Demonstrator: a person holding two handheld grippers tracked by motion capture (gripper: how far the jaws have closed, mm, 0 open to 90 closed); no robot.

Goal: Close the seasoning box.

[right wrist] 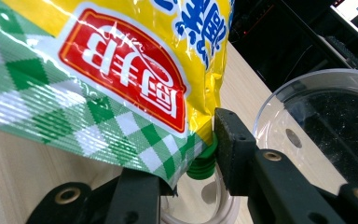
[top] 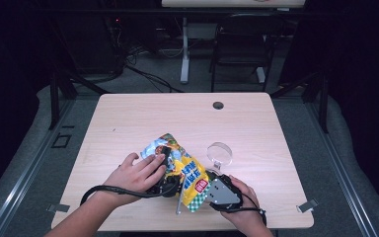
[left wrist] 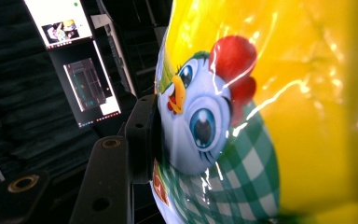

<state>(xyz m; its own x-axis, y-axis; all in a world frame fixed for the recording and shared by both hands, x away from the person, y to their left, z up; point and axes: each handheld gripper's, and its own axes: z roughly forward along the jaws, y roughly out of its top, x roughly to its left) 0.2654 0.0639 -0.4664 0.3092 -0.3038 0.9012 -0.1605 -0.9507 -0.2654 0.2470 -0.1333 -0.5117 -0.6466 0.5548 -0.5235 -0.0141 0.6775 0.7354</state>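
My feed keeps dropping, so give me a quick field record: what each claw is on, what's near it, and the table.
left claw: clamped on the body of the yellow pouch, one pad on the printed chicken face
right claw: jaws around the green cap at the pouch's corner
clear glass bowl: just beyond the right claw, nothing in it
pouch position: held above the wooden table, cap end toward the bowl

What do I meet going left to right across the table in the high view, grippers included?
Left gripper → yellow pouch → right gripper. The clear glass bowl sits farther back, above the right gripper, so its slot in the order is unclear.
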